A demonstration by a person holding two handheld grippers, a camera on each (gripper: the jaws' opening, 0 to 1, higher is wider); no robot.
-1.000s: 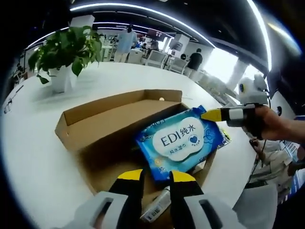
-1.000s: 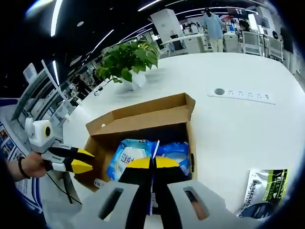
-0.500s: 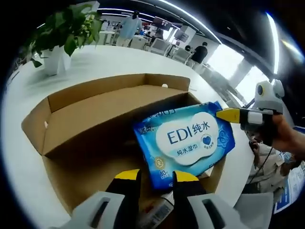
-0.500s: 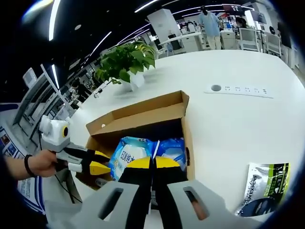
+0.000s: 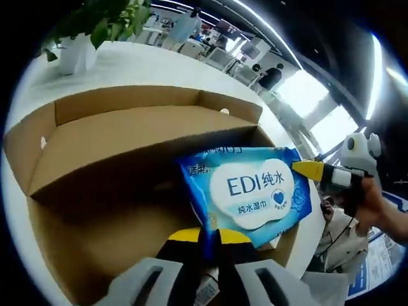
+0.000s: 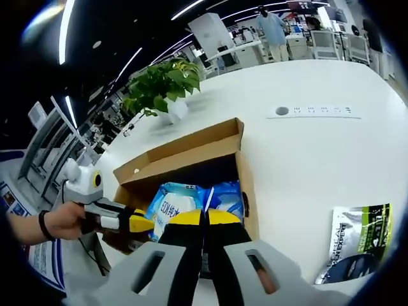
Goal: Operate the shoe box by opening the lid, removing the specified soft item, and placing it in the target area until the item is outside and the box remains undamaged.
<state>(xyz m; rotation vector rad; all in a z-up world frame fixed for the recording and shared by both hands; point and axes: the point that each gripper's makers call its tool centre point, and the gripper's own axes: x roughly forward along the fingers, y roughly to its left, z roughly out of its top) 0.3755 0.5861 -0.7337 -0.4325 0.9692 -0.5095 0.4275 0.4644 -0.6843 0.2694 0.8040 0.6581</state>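
My right hand-held gripper [image 6: 204, 217] is clamped on the wipes pack [image 5: 248, 191], lifting it above the open box [image 5: 127, 137]; my left hand-held gripper [image 5: 208, 234] pinches its near edge for steadiness.

Open-plan office, dark ceiling with long strip lights [image 6: 182, 9]. White table [image 6: 319, 153] with an inset power strip [image 6: 315, 111]. Potted plant [image 6: 162, 89] at far edge. Bright windows [image 5: 315, 105], people standing [image 6: 269, 22] behind.

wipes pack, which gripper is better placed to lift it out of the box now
Right. The right gripper is already shut on the wipes pack edge above the open box. The left gripper has only just closed on the opposite corner.
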